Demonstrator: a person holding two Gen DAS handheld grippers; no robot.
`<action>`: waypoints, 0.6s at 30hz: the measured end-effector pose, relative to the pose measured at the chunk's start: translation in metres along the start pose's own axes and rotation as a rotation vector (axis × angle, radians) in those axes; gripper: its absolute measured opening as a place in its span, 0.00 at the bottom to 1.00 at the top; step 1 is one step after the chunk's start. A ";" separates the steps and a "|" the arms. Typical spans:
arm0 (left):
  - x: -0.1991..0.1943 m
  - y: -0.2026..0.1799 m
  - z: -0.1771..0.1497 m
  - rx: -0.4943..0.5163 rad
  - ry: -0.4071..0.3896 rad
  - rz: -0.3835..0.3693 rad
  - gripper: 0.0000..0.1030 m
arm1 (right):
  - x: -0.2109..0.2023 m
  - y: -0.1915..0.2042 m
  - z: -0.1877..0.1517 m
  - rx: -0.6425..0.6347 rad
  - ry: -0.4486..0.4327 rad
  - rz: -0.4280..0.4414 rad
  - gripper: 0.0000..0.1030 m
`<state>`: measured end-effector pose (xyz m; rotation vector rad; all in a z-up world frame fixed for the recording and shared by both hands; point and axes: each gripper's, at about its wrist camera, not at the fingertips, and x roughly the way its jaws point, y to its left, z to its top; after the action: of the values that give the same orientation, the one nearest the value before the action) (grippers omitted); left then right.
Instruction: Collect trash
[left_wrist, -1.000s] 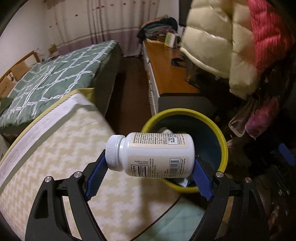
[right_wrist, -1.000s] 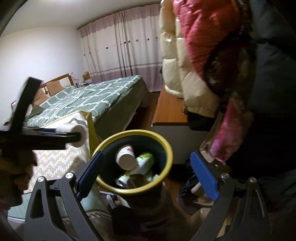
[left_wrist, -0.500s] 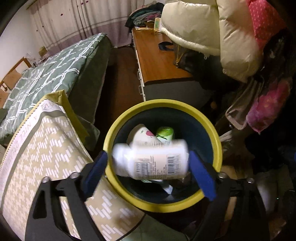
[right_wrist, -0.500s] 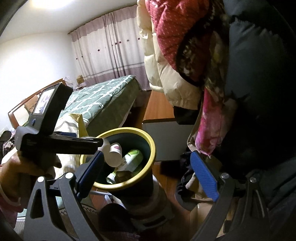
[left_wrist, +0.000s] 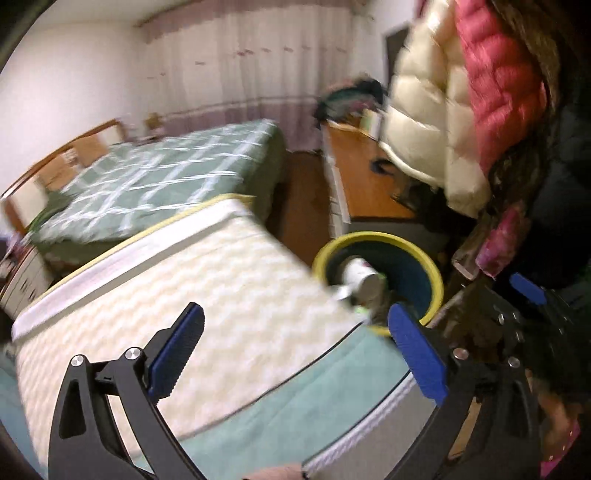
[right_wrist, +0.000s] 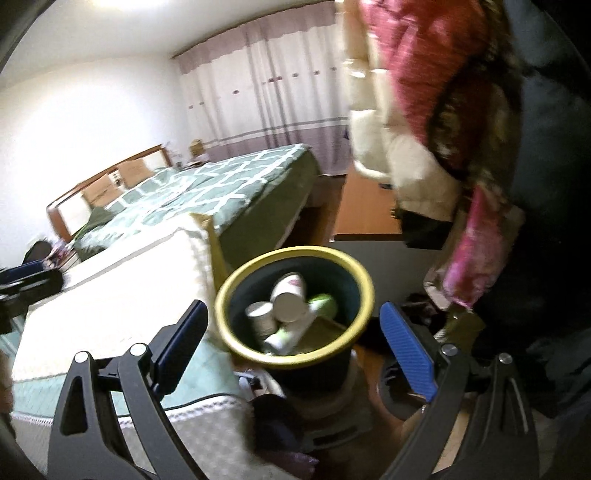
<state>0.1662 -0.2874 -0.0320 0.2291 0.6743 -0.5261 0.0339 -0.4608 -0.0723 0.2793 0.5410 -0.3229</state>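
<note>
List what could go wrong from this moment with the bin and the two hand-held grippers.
1. The yellow-rimmed bin sits tight against the mattress corner, so a swinging hand-held gripper could knock it over.
2. Cups and bottles are piled inside the bin; further trash might bounce out.
3. The left hand-held gripper is empty with its jaws opening, and the view is blurred, so it could clip the right hand-held gripper close beside it.

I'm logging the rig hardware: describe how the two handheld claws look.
Both match: the left claw and right claw have black angular frames with triangular cutouts, silver bolts at the pivots, and flat blue ribbed pads on the fingers. No cables or sleeves show.
</note>
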 end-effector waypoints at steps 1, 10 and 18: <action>-0.012 0.011 -0.007 -0.016 -0.011 0.017 0.95 | -0.002 0.007 0.000 -0.013 0.002 0.015 0.87; -0.113 0.109 -0.102 -0.266 -0.080 0.208 0.95 | -0.041 0.077 -0.005 -0.164 -0.032 0.130 0.88; -0.171 0.134 -0.149 -0.359 -0.152 0.335 0.95 | -0.077 0.089 -0.006 -0.200 -0.075 0.161 0.90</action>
<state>0.0456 -0.0529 -0.0305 -0.0373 0.5561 -0.0955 0.0016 -0.3602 -0.0193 0.1154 0.4693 -0.1215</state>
